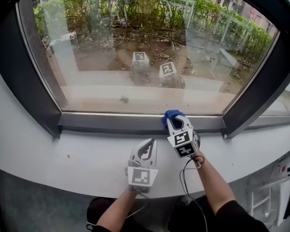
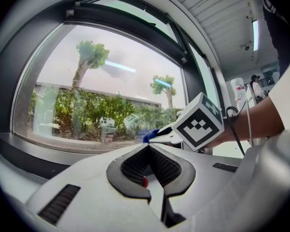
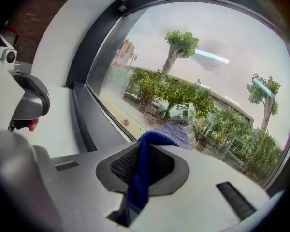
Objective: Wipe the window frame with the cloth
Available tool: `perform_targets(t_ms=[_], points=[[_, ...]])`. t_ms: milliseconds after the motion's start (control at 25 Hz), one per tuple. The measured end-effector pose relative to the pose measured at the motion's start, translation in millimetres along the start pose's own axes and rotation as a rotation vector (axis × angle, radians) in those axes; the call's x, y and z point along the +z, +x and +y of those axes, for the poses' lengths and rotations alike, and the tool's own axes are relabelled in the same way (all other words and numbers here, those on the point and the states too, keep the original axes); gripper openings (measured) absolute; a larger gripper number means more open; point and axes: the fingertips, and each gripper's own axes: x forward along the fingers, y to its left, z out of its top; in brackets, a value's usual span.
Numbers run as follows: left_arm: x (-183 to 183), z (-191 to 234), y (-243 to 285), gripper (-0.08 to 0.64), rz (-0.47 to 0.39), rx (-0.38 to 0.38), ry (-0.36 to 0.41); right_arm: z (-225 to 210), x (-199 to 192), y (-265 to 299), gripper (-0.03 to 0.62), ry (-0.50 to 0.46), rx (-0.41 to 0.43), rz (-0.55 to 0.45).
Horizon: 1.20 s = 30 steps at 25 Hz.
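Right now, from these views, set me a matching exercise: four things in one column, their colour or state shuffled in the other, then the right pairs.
Things:
1. cloth
2. left gripper
3. window frame
4. sill

Colour or state:
A. white
B. jaws together, holding nothing
C. blue, clamped in the right gripper
D. dark grey

Pairs: 1-C, 2-B, 3-D, 4-A

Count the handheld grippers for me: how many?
2. The left gripper is over the white sill, jaws shut; the right gripper is at the window frame, clamping the blue cloth.
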Motion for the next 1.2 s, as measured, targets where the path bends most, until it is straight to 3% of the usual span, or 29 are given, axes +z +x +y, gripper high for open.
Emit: perform_targets(t_ms=[520, 1200], points=[[1.3, 24.0, -3.8, 0.005, 0.021, 0.056, 0.003, 24.2, 25.9, 9.5, 0.023, -0.037, 0.018, -0.004], [3.7, 68.4, -15.8, 0.005, 0.012, 0.151, -0.056, 53.9, 49.5, 19.9, 0.023, -0.084, 0.051, -0.005]])
